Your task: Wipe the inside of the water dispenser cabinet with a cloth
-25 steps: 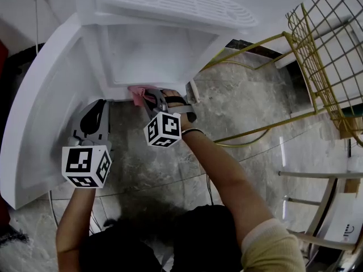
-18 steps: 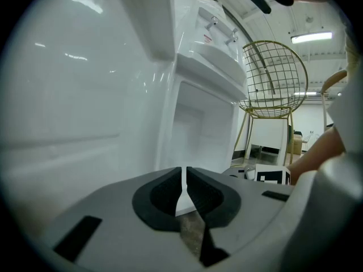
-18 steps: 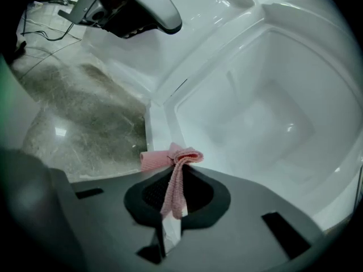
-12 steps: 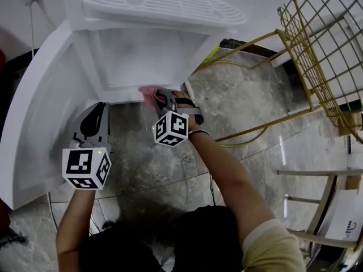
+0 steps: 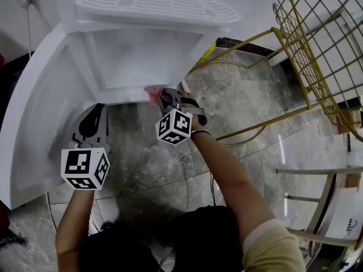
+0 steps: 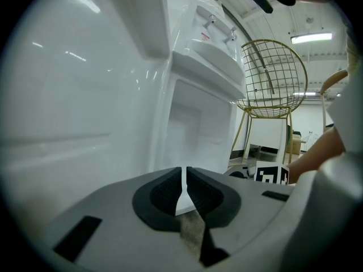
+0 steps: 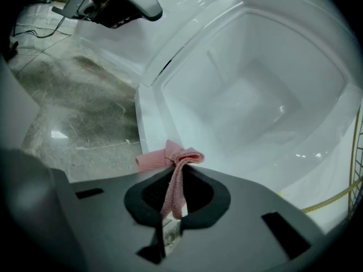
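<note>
The white water dispenser cabinet (image 5: 142, 55) stands open, its door (image 5: 45, 123) swung out to the left. My right gripper (image 5: 160, 95) is shut on a pink cloth (image 5: 152, 92) at the cabinet's front bottom edge. In the right gripper view the pink cloth (image 7: 173, 169) hangs bunched between the jaws, just before the white cabinet interior (image 7: 255, 95). My left gripper (image 5: 93, 118) hovers beside the door, jaws nearly together with nothing in them. The left gripper view shows the left gripper (image 6: 184, 177), the door (image 6: 74, 106) and the cabinet opening (image 6: 193, 129).
A yellow wire chair (image 5: 317, 44) stands right of the dispenser, its legs (image 5: 255, 129) running across the grey marble floor (image 5: 244, 101). The dispenser's drip tray grille (image 5: 153, 4) sits above the opening. A white frame (image 5: 317, 203) stands at the right. A cable (image 5: 31, 21) hangs at the wall.
My right gripper with the pink cloth has shifted slightly right along the cabinet's front edge. The left gripper has stayed in place.
</note>
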Motion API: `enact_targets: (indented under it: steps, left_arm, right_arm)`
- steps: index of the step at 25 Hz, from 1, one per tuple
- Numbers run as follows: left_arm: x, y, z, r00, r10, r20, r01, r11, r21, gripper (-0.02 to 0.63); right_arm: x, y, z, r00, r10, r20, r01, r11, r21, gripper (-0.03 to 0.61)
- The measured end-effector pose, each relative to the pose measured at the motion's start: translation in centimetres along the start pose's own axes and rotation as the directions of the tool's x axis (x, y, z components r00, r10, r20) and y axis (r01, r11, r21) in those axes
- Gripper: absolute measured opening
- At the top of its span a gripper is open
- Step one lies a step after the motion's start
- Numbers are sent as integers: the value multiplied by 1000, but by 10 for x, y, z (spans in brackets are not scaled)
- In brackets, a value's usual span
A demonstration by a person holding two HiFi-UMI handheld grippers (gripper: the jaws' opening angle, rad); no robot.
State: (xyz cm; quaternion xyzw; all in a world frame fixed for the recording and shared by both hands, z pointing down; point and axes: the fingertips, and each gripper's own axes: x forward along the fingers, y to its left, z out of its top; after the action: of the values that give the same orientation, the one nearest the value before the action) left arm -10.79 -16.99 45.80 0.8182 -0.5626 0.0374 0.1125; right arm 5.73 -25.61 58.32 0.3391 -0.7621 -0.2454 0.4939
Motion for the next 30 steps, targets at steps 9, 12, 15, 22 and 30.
enact_targets:
  steps: [9, 12, 15, 22, 30]
  left_arm:
    - [1, 0, 0, 1000, 2, -1, -2, 1000, 1, 23]
    - [0, 0, 0, 1000, 3, -2, -3, 1000, 1, 23]
    - [1, -1, 1, 1000, 2, -3, -2, 1000, 2, 23]
    - [1, -2, 2, 1000, 4, -4, -4, 1000, 5, 23]
    - [-1, -4, 4, 1000, 1, -3, -1, 1000, 11, 23]
  right_arm:
    - [0, -11, -24, 997, -34, -70, 36, 999, 34, 26]
    - [-1, -12, -31, 995, -36, -92, 40, 998, 43, 26]
    - [-1, -15, -38, 993, -41, -114, 48, 997, 53, 26]
    - [-3, -21, -58, 983, -55, -174, 71, 994, 87, 26]
    - [-5, -29, -73, 973, -70, -218, 96, 989, 112, 26]
